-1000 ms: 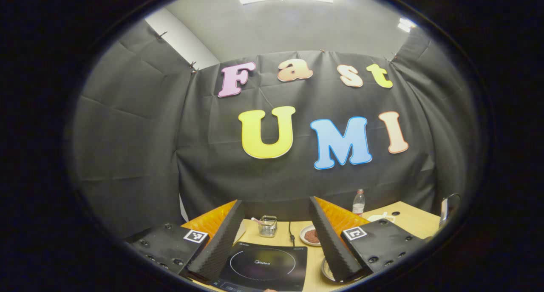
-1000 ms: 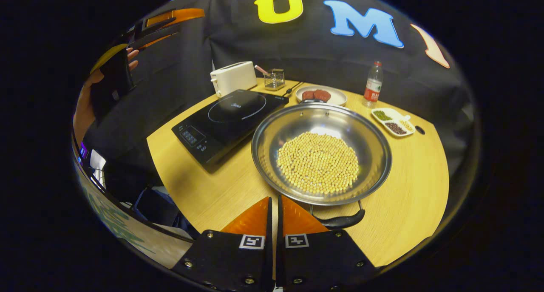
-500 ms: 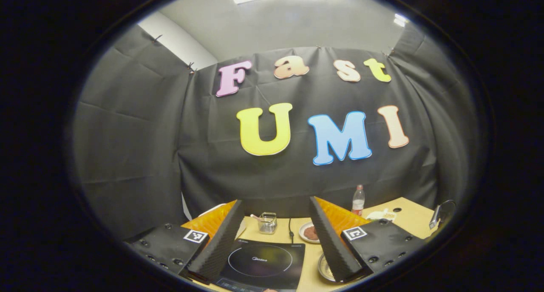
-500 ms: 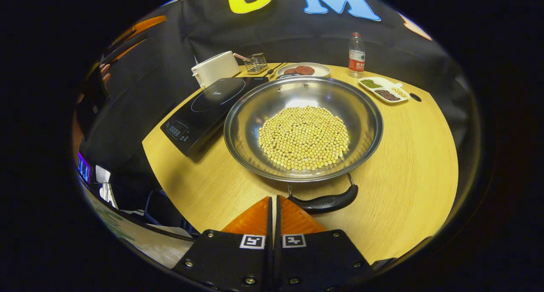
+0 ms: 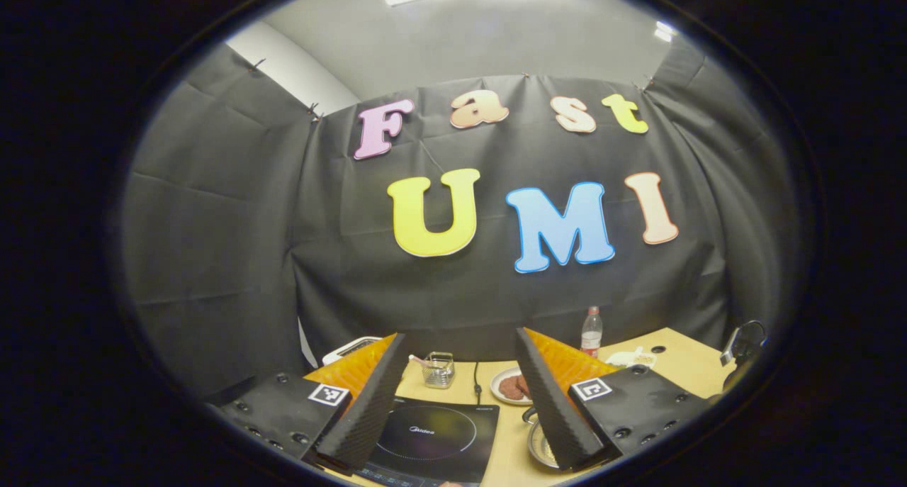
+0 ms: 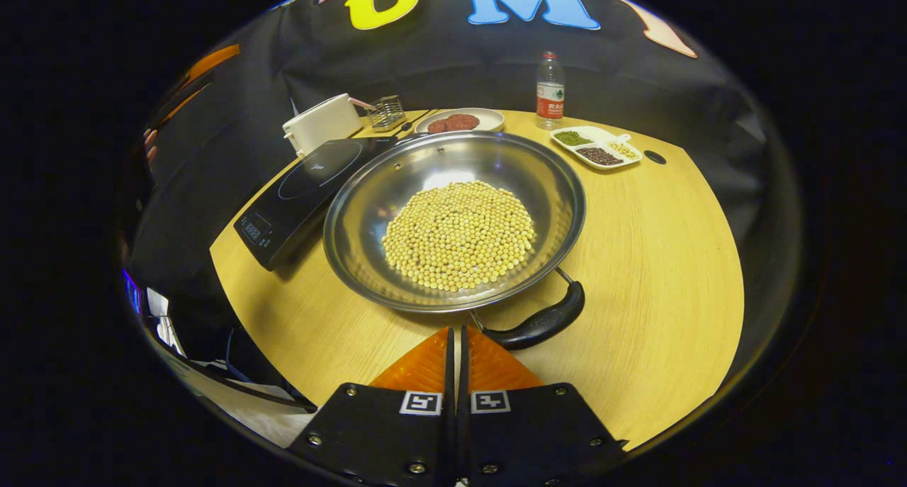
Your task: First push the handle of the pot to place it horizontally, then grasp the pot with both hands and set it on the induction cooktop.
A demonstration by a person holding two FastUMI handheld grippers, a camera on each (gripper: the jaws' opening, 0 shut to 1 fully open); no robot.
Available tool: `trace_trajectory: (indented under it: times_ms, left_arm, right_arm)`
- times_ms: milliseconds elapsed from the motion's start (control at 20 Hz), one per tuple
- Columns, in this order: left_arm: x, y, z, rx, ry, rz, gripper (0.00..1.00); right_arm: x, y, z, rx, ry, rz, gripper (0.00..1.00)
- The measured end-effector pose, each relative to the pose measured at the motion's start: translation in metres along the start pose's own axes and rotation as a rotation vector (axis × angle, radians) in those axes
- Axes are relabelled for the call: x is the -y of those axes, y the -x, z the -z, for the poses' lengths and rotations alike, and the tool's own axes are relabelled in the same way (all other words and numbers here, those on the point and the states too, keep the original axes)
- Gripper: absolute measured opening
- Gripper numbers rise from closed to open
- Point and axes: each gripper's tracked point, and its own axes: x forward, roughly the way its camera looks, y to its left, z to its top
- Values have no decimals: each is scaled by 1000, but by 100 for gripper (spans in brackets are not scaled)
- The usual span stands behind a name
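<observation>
Black cloth backs a round wooden table point(image 6: 659, 260), where the steel pot point(image 6: 453, 217) of yellow beans sits just beside the induction cooktop point(image 6: 305, 189), not yet on it. Its near black handle point(image 6: 542, 320) lies slanted, so the push seems barely begun and the two-handed lift remains. Right tongs point(image 6: 457, 352), pressed together and empty, point at the handle's end, very close to it. Left tongs point(image 5: 460, 395) stand wide apart, held high on the cooktop's near side.
</observation>
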Motion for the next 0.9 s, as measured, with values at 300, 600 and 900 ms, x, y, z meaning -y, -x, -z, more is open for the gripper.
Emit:
trace_trajectory:
  times_ms: [300, 600, 900]
  left_arm:
    - [6, -2, 8, -21, -10, -10, 98]
    - [15, -6, 16, -42, -7, -21, 98]
    - [23, -8, 36, -87, -10, -32, 98]
  right_arm:
    - [34, -6, -11, 16, -34, 45, 1]
    - [70, -16, -24, 20, -38, 86, 1]
    - [112, -27, -38, 28, -40, 157, 1]
